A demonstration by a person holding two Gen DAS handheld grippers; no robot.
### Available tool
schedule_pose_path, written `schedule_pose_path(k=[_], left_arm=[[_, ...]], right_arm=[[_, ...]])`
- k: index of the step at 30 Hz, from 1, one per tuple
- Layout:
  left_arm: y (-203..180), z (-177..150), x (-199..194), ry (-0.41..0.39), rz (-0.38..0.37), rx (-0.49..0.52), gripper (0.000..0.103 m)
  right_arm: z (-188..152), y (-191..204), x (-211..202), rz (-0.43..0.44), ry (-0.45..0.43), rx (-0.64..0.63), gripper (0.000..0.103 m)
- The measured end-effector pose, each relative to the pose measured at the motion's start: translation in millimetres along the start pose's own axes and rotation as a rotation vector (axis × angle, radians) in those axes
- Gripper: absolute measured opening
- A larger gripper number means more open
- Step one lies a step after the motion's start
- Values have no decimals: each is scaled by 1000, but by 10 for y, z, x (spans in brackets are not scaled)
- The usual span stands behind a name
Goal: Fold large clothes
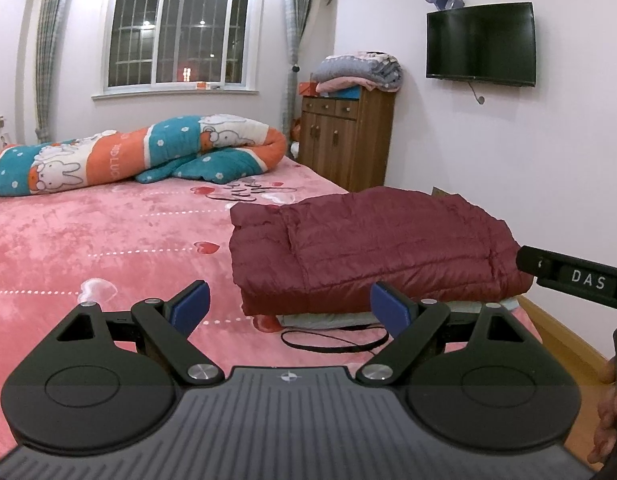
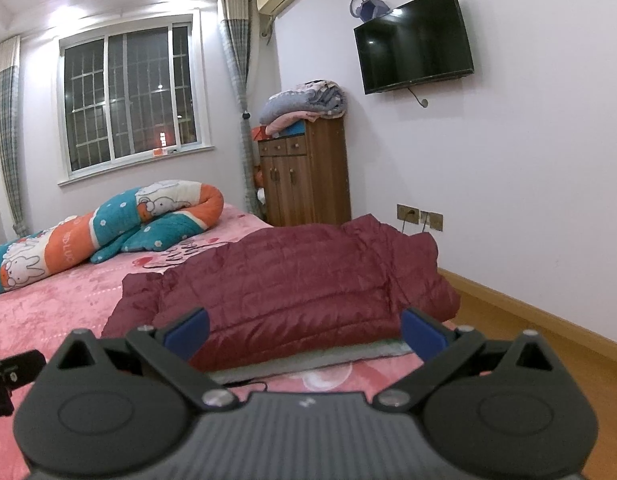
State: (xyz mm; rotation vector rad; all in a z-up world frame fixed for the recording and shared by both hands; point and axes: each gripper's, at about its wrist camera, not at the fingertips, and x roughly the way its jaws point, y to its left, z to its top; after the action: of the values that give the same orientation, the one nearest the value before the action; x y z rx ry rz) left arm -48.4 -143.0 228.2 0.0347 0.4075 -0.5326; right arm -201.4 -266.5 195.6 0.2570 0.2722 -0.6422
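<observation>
On my left wrist feed, the left gripper (image 1: 288, 304) fills the bottom of the frame with its blue pads (image 1: 192, 302) spread wide apart and nothing between them. It hangs above the pink bedspread (image 1: 108, 240), clear of the cloth. The maroon padded jacket (image 1: 372, 244) lies right of centre in that view, folded into a thick block near the bed's right edge. Under its near edge I can see a pale grey-green layer (image 1: 328, 318), possibly another garment or a mat; the view is too low for me to say which. A thin black cord (image 1: 332, 344) loops on the bedspread just in front of it. At the right edge of the frame, part of the right gripper (image 1: 576, 280) pokes in, lettered "DAS".

On my right wrist feed, the right gripper (image 2: 304, 334) sits low in the frame, jaws likewise wide and holding nothing, with the jacket (image 2: 292, 292) directly ahead across the centre of the frame, just beyond the pads.

In the upper left of both views a rolled rabbit-print quilt (image 1: 108, 156) rests at the far side of the bed. A wooden cabinet (image 1: 344, 140) stands beyond it, and a dark television (image 1: 480, 44) hangs upper right.
</observation>
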Motion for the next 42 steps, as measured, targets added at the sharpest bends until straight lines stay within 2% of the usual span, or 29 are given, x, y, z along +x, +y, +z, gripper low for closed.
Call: schedule_pose_path(k=[23,42], left_arm=[[-47,-20,21,22,7,-5,103],[24,-121,237,83,41,-26,103]], right_arm=[[-56,-21,56,9,15,1,101],[-174,63,250,46,56,-19,101]])
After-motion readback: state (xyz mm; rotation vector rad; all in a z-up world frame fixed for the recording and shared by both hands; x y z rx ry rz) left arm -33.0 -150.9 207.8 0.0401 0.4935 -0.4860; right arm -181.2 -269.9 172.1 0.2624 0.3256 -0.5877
